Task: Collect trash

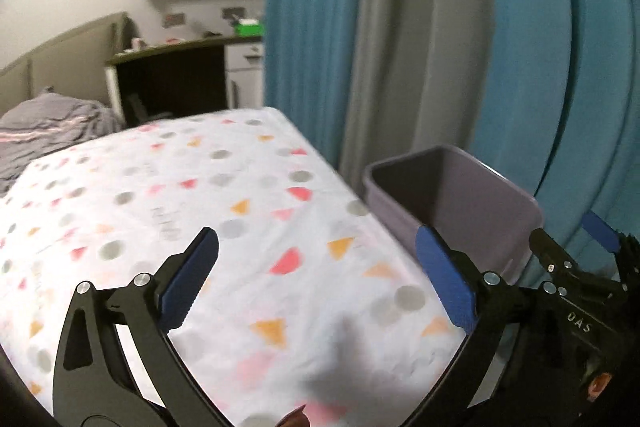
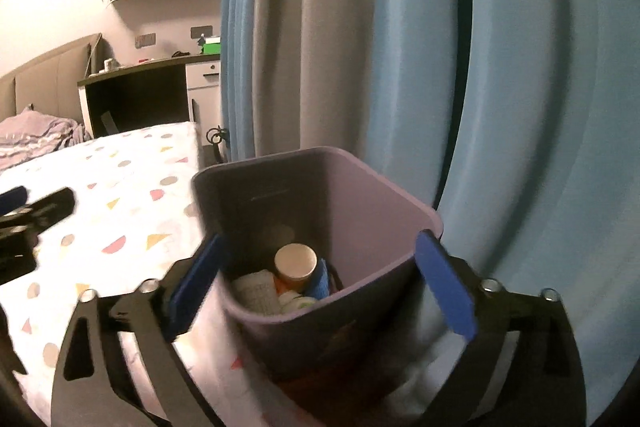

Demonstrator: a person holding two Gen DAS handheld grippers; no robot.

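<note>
The purple bin (image 2: 320,247) stands at the corner of the bed, against the blue and grey curtain (image 2: 400,47). At its bottom lie an orange bottle with a pale cap (image 2: 295,263), a white wad (image 2: 256,293) and something blue (image 2: 320,281).

The right gripper (image 2: 320,287) hangs over the bin's mouth, jaws spread wide on either side of its near wall with nothing between the pads. The left gripper (image 1: 320,283) is over the patterned bedsheet (image 1: 160,207), jaws equally wide and empty.

Collection looks close to done, since no loose trash shows on the sheet. A small reddish-brown scrap (image 1: 294,419) at the bottom edge of the left view is too cropped to identify.

The main risk is the bin itself. It appears light and sits right beside the mattress corner, so a careless pull-back of the right gripper could catch the rim and tip it, spilling the contents. The two grippers are also near each other, and a quick sweep could knock them together. Missing that scrap would leave the job unfinished.
</note>
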